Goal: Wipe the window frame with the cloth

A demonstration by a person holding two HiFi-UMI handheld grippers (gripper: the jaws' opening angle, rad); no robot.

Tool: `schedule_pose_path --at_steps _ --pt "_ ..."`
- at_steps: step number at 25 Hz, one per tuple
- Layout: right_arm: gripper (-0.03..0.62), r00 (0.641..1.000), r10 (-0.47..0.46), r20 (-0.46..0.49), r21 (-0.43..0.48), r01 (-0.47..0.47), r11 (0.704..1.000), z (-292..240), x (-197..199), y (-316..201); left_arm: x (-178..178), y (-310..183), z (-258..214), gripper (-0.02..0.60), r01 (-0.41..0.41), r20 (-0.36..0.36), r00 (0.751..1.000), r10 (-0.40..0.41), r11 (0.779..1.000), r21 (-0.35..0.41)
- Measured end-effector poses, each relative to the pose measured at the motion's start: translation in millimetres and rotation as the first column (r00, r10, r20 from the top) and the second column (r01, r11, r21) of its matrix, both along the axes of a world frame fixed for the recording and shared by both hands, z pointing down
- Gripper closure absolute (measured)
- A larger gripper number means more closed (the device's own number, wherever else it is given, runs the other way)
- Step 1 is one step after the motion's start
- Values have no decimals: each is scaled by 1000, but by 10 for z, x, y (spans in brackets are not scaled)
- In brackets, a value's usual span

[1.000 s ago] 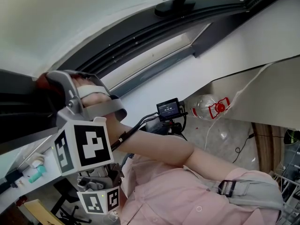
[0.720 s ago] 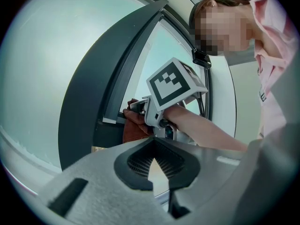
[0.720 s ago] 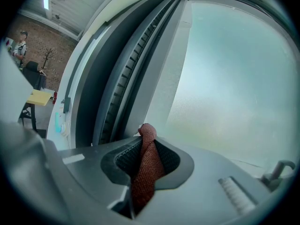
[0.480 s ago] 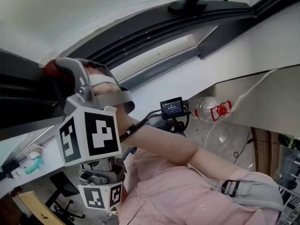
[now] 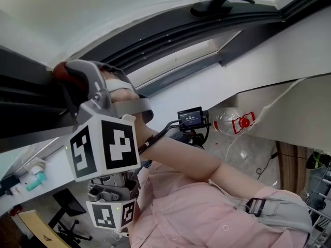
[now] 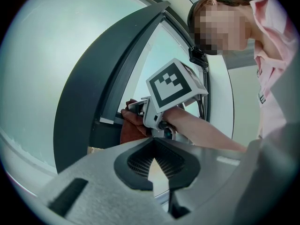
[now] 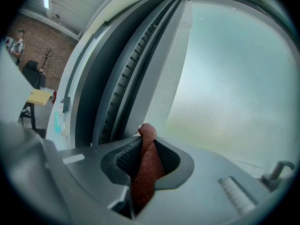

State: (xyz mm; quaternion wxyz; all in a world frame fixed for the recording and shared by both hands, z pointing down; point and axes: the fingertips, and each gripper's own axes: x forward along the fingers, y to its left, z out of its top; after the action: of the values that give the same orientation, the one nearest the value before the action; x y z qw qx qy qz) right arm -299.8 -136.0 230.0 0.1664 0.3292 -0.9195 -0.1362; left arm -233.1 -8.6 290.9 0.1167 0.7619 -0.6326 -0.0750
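A dark red cloth (image 5: pixel 60 71) is pinched in my right gripper (image 5: pixel 70 77), which is shut on it and presses it against the dark window frame (image 5: pixel 170 35) at the left. In the right gripper view the cloth (image 7: pixel 147 165) stands up between the jaws of that gripper (image 7: pixel 143 150), with the frame's grooves (image 7: pixel 117 83) just beyond. My left gripper (image 5: pixel 108 195) hangs lower, near my chest. The left gripper view shows the left gripper (image 6: pixel 154 165) shut on nothing, looking at the cloth (image 6: pixel 131 125) on the frame (image 6: pixel 89 97).
A black window handle (image 5: pixel 217 1) sits on the frame at the top right. A white sill (image 5: pixel 258 61) runs below the frame. A plastic bottle (image 5: pixel 232 122) and a small screen (image 5: pixel 189 119) lie beneath it. Small teal items (image 5: pixel 33 182) rest at the far left.
My right gripper has slid a little to the right and up along the frame with the cloth. The left gripper has kept its place below.
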Motion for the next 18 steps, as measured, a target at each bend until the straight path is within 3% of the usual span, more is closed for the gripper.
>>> schedule_pose_path --at_steps 18 --pt "533 1000 -8 8 26 8 1000 8 18 24 -78 33 5 584 10 -1 1000 -10 1000 16"
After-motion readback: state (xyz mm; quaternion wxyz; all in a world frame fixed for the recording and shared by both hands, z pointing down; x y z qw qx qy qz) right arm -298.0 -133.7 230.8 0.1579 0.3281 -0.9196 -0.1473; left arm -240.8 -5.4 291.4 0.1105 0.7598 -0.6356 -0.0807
